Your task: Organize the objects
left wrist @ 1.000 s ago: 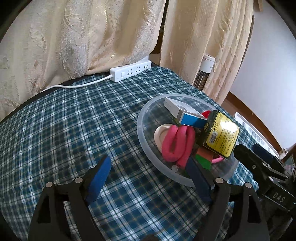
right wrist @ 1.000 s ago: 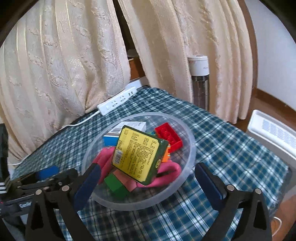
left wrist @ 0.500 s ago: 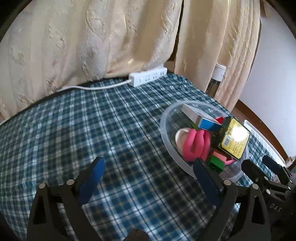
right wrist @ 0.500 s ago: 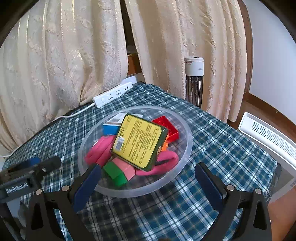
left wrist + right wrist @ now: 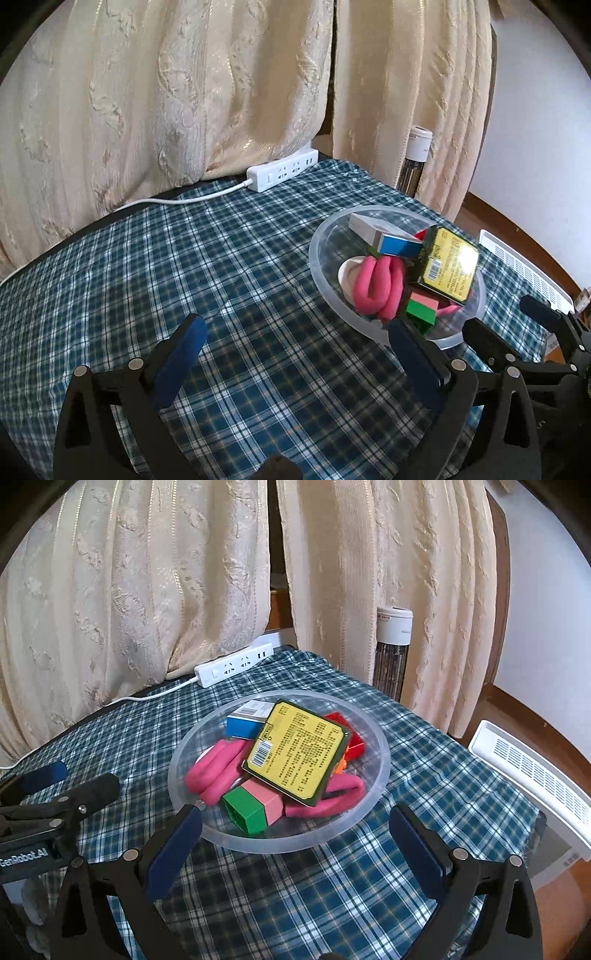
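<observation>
Blue pads on the left tool [image 5: 295, 345] stand wide apart over bare checked cloth [image 5: 229, 280]; its jaws have just been opening, with nothing between them. The right tool [image 5: 295, 830] is wide open too, holding nothing, near the clear bowl [image 5: 380, 771] on the desk. From the right view, the bowl shows a yellow-labelled box [image 5: 299, 753] on top, a red block [image 5: 354, 746] and pink loops [image 5: 218, 768]. The left view alone shows a white round thing [image 5: 347, 273] under the loops.
</observation>
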{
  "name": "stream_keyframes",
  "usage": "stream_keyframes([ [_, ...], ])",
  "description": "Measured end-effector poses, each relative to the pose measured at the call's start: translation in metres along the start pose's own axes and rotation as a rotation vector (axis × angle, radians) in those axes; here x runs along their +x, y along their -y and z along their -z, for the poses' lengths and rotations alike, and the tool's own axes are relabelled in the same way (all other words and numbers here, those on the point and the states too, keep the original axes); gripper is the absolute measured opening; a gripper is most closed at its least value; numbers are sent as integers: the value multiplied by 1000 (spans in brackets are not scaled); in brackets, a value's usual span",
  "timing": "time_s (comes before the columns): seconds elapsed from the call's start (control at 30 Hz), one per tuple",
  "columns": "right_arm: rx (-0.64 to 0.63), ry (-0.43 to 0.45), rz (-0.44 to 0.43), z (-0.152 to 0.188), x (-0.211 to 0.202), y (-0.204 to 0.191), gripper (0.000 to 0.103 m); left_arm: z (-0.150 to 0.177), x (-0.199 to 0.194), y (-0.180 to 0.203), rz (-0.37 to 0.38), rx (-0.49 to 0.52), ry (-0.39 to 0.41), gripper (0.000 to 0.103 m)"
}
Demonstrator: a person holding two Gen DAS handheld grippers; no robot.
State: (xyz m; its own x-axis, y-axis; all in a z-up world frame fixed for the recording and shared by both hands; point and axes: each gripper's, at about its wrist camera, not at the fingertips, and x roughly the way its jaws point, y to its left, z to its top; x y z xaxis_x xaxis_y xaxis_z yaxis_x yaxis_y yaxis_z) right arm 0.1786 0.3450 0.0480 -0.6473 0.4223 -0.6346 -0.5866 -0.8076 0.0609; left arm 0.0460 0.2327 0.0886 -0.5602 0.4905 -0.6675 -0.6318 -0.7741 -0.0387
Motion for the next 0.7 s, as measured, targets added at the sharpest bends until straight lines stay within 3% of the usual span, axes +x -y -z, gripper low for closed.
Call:
stream_keyframes([
  [0.43,15,-44,74,13,9,16,103,9,-5,17,-61,97,16,100],
  [0.7,17,-48,75,13,10,17,103,10,1,15,-57,80,-11,100],
])
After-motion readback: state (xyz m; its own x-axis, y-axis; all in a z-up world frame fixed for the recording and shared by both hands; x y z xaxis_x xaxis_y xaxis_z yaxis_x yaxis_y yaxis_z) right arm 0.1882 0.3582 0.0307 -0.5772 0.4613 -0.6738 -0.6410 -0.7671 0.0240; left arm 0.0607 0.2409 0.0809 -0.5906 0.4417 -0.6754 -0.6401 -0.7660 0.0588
